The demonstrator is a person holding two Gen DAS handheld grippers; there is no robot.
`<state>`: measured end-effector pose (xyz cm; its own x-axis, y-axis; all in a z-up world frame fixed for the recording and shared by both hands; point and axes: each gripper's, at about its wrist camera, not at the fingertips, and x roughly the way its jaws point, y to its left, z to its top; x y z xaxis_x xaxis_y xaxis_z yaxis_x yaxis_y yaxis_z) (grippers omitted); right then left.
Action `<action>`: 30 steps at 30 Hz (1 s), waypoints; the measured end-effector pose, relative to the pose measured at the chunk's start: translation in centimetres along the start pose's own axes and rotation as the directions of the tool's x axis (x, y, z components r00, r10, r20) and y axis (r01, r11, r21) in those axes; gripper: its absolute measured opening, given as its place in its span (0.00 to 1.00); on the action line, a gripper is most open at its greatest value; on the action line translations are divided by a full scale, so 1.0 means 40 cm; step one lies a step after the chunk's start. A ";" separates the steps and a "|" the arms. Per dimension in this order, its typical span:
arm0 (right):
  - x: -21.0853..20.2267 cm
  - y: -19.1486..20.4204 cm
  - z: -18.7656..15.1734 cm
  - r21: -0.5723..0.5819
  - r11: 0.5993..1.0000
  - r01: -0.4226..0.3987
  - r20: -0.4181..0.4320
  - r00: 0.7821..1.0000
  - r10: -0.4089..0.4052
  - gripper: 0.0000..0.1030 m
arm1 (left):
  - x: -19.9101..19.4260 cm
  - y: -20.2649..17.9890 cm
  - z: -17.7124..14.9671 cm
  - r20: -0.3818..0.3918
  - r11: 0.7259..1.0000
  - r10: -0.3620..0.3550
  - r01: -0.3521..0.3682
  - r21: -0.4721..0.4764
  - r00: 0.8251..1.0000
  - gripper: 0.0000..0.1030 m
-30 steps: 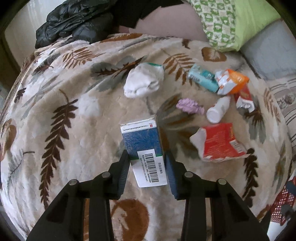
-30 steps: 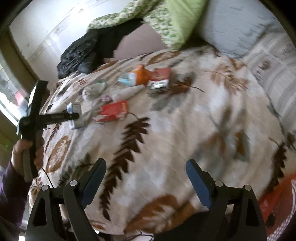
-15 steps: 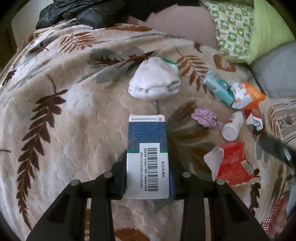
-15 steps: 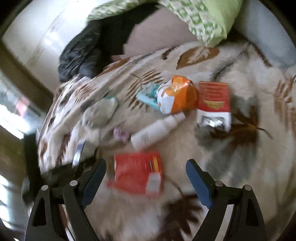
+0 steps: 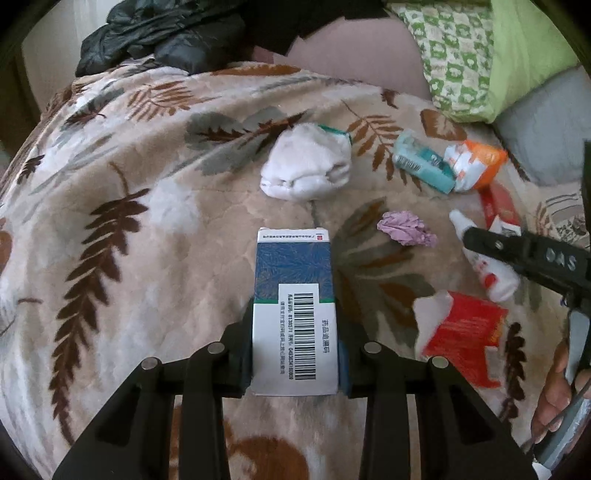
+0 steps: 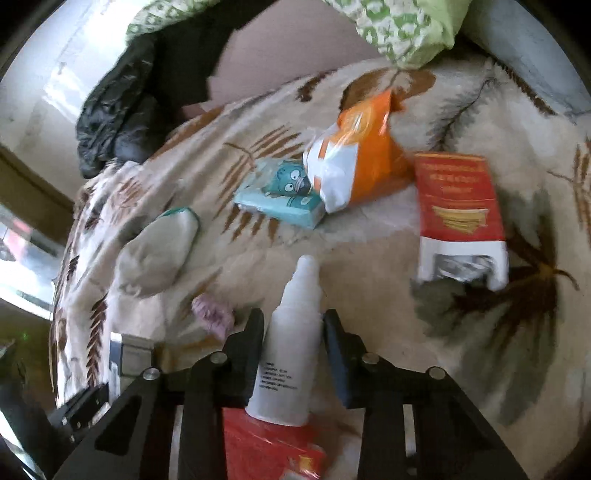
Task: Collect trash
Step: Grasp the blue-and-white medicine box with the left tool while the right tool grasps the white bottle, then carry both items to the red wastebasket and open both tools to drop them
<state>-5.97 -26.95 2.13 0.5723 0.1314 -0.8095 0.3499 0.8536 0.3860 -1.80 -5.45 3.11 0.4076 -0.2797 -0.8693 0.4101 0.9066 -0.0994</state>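
My left gripper (image 5: 295, 354) is shut on a blue and white medicine box (image 5: 293, 295) with a barcode label, held above the leaf-patterned blanket (image 5: 110, 221). My right gripper (image 6: 293, 339) sits around a white plastic bottle (image 6: 291, 339); the jaws stand on either side of it with small gaps. The bottle (image 5: 491, 269) and the right gripper's fingers (image 5: 524, 251) also show in the left wrist view. Other trash lies on the blanket: a red torn wrapper (image 5: 461, 336), a purple crumpled wad (image 5: 406, 229), a teal tissue pack (image 6: 280, 195), an orange bag (image 6: 365, 158) and a red box (image 6: 458, 206).
A white rolled sock (image 5: 306, 166) lies in the middle of the blanket. A black jacket (image 5: 159, 33) is heaped at the far edge. A green patterned pillow (image 5: 480, 55) and a grey pillow (image 5: 546, 140) lie at the far right.
My right gripper has swept left and down over the trash and its jaws have narrowed around the white bottle. My left gripper keeps hold of the medicine box.
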 end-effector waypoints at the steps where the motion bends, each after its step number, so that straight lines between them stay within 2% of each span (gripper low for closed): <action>1: -0.023 -0.003 -0.009 -0.006 1.000 -0.008 0.011 1.000 0.008 0.33 | -0.024 0.004 -0.005 0.009 1.000 -0.005 0.005 -0.009 1.000 0.32; 7: -0.154 -0.026 -0.069 -0.027 0.998 -0.057 0.060 0.996 0.059 0.32 | -0.141 0.005 -0.037 0.057 1.000 -0.013 0.015 -0.027 0.998 0.32; 12: -0.232 -0.047 -0.141 -0.039 0.997 -0.071 0.073 0.995 0.074 0.32 | -0.214 -0.038 -0.080 0.075 1.000 -0.025 0.025 -0.009 0.997 0.32; 17: -0.297 -0.102 -0.220 -0.006 0.998 -0.056 0.083 0.995 0.057 0.32 | -0.261 -0.120 -0.125 0.096 0.998 -0.032 0.025 0.065 0.995 0.32; 24: -0.404 -0.173 -0.311 0.034 0.999 -0.024 0.149 0.989 0.019 0.32 | -0.312 -0.227 -0.181 0.102 0.986 -0.068 0.052 0.157 0.992 0.32; 30: -0.476 -0.246 -0.368 0.089 0.996 -0.009 0.178 0.984 -0.007 0.32 | -0.356 -0.321 -0.225 0.144 0.967 -0.052 0.014 0.254 0.988 0.32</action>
<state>-31.20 -30.42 7.23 0.6926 0.0332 -0.7206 0.4095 0.8043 0.4307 -20.21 -10.24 12.39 0.4985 -0.3694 -0.7843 0.6098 0.7924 0.0143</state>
